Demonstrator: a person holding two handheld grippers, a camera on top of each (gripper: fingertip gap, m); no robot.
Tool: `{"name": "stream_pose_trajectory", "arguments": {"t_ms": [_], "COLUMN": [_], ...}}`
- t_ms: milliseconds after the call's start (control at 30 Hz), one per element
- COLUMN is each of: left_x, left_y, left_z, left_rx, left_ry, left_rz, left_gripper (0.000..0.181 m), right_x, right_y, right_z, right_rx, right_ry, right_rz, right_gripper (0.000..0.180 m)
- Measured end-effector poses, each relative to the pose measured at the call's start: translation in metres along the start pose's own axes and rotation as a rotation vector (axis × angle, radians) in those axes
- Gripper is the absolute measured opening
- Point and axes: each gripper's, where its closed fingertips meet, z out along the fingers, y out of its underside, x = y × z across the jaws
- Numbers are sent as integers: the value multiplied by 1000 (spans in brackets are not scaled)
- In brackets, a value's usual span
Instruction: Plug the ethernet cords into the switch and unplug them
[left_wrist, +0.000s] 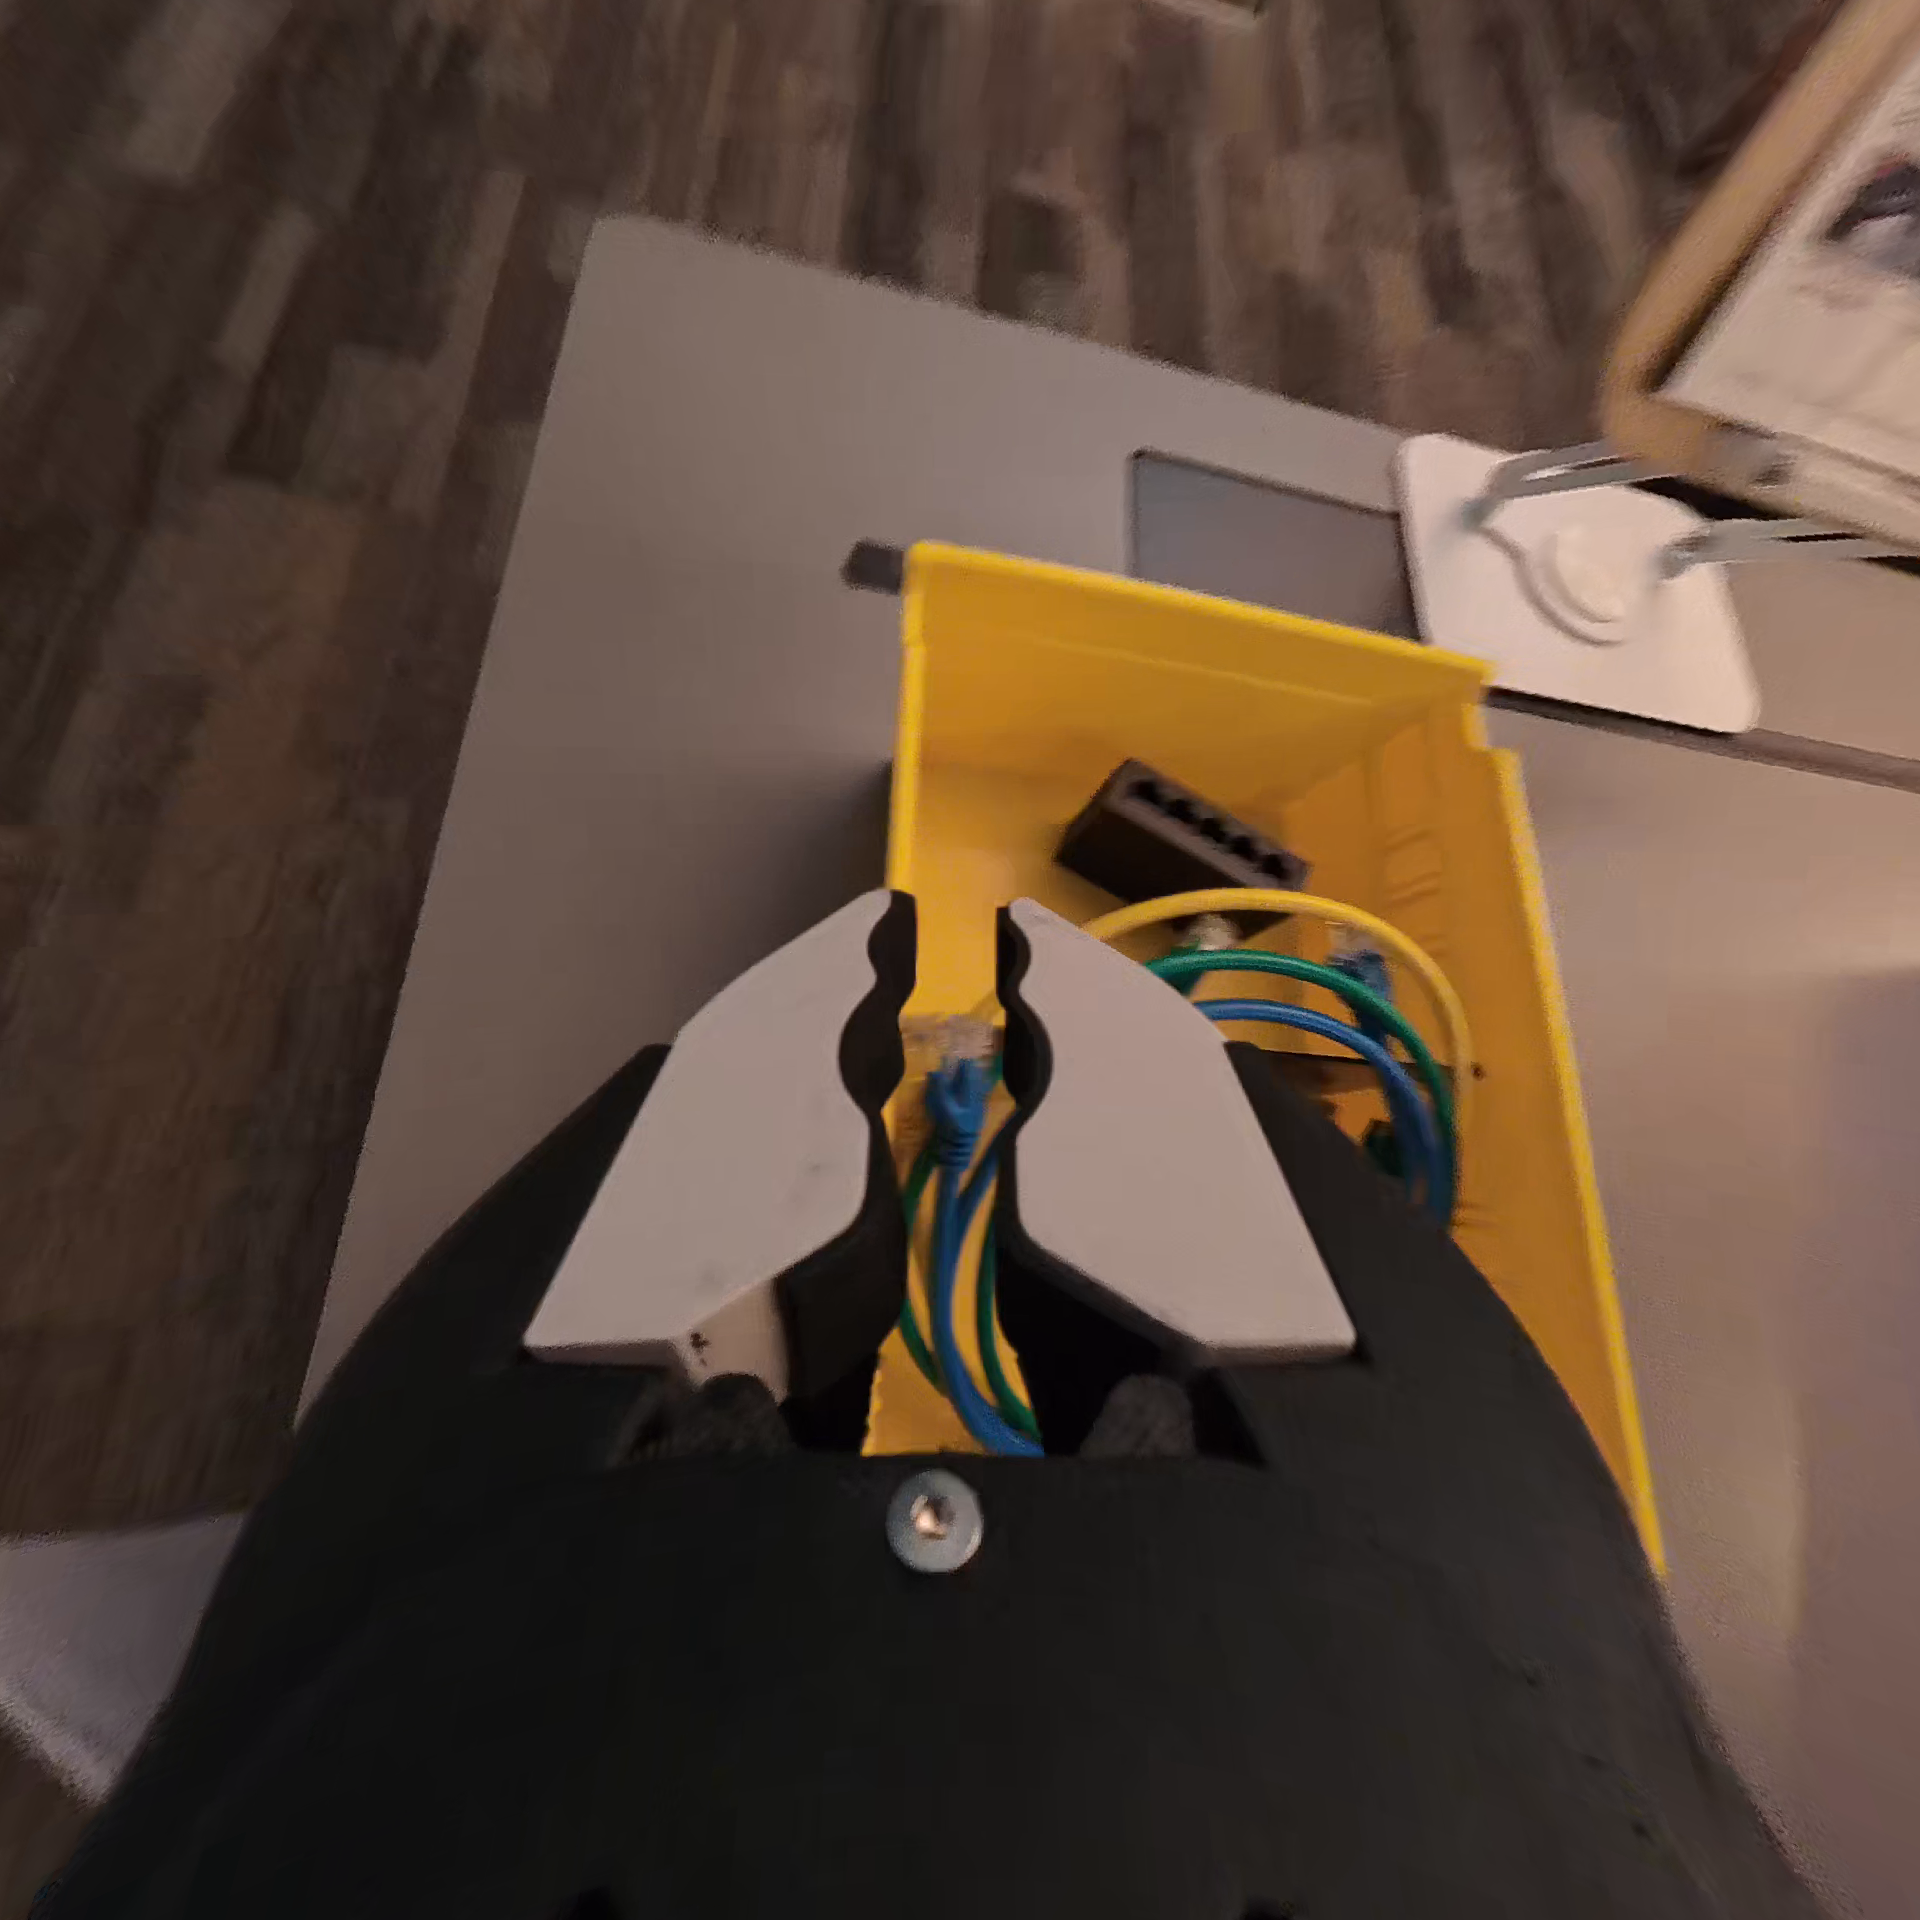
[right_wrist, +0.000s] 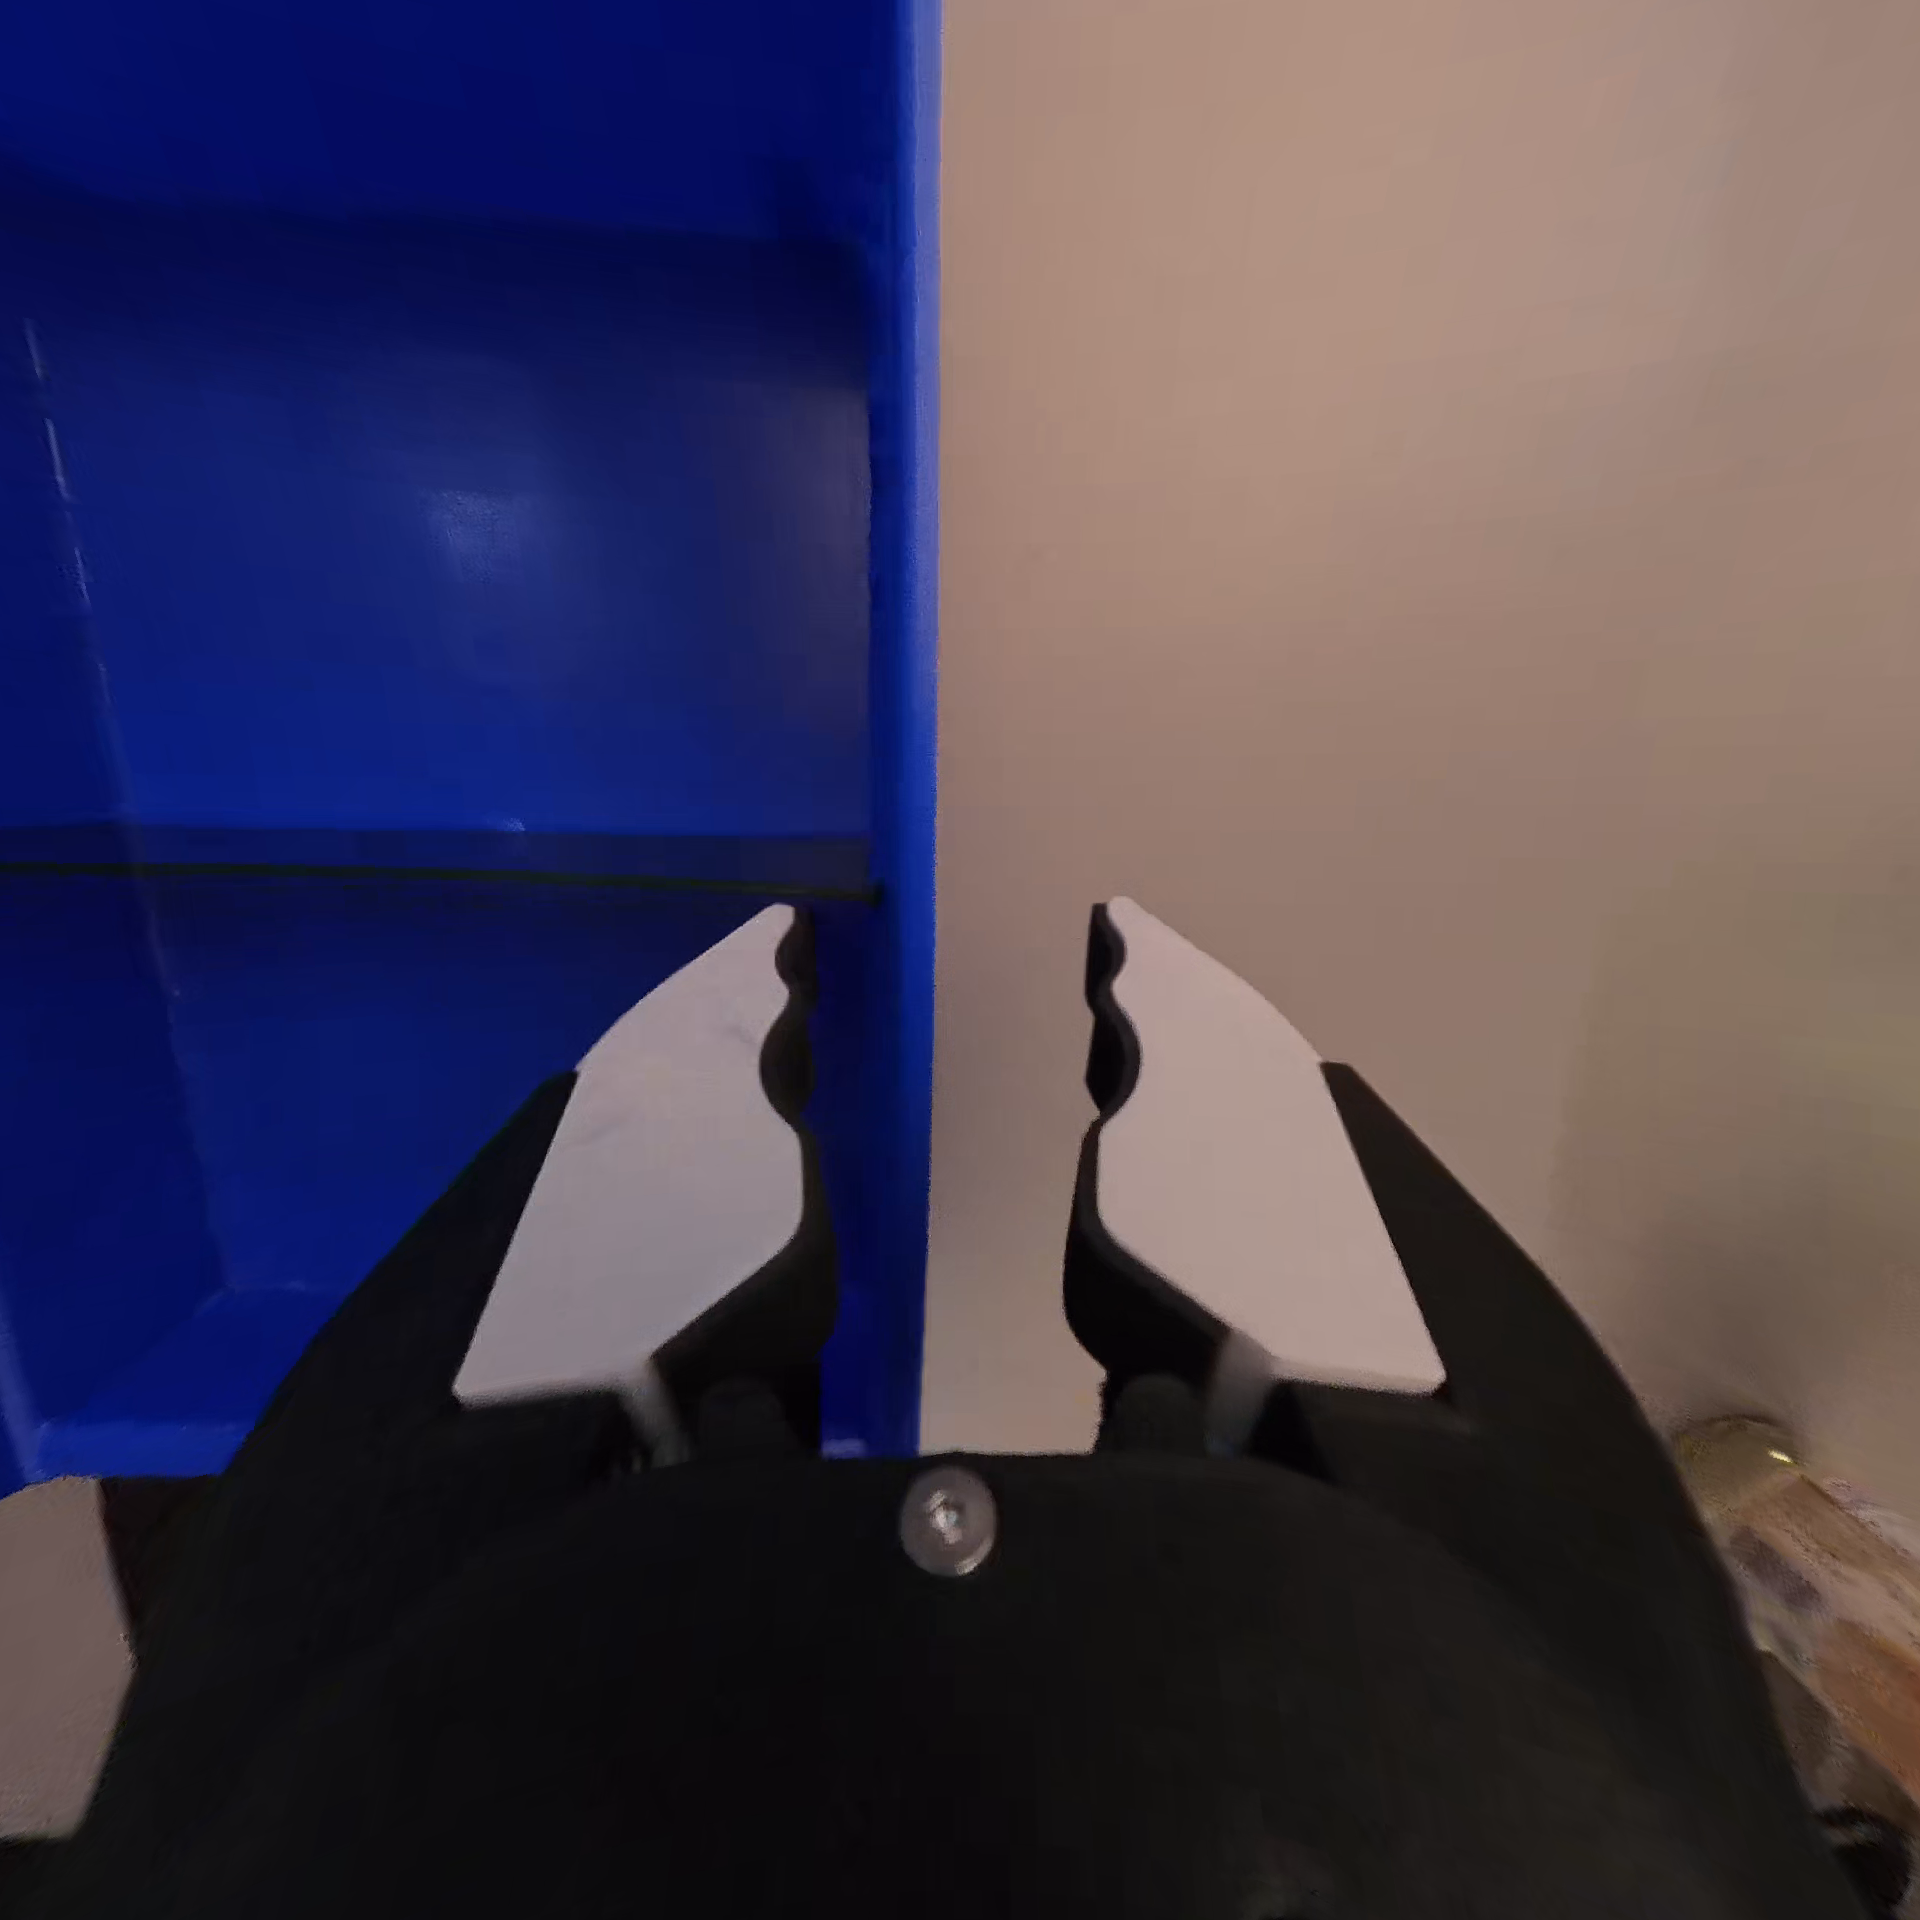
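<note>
Dark wood-plank floor is seen beyond a grey tabletop. On the tabletop a yellow open bin is set; a white square stand base lies just past its far right corner. The black switch is seen lying inside the bin toward its far end, ports facing up and toward the camera. Yellow, green and blue ethernet cords are looped on the bin floor on the near side of the switch; whether any is plugged in cannot be told.

The left gripper is held over the near part of the bin, jaws narrowly parted. A blue cord plug is seen in the gap, not clearly clamped.

In the right wrist view, the right gripper is seen wide open and empty, straddling the right wall of a blue bin, beside a pale wall.
</note>
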Motion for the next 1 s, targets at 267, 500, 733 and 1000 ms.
{"name": "stream_pose_trajectory", "arguments": {"t_ms": [267,500,733,1000], "left_x": [65,34,33,8], "left_y": [14,61,103,79], "left_z": [5,-12,-18,2], "left_rx": [-83,-388,-604,-528], "left_ry": [176,-24,44,-115], "left_rz": [387,223,13,37], "left_gripper": [33,21,16,26], "right_x": [-50,-147,-189,-171], "right_y": [-91,-87,-89,-103], "right_z": [-141,-312,-329,-287], "right_rx": [753,1706,1749,1633], "right_ry": [116,329,101,-25], "right_rz": [-188,-311,-281,-216], "right_gripper": [52,27,32,30]}}
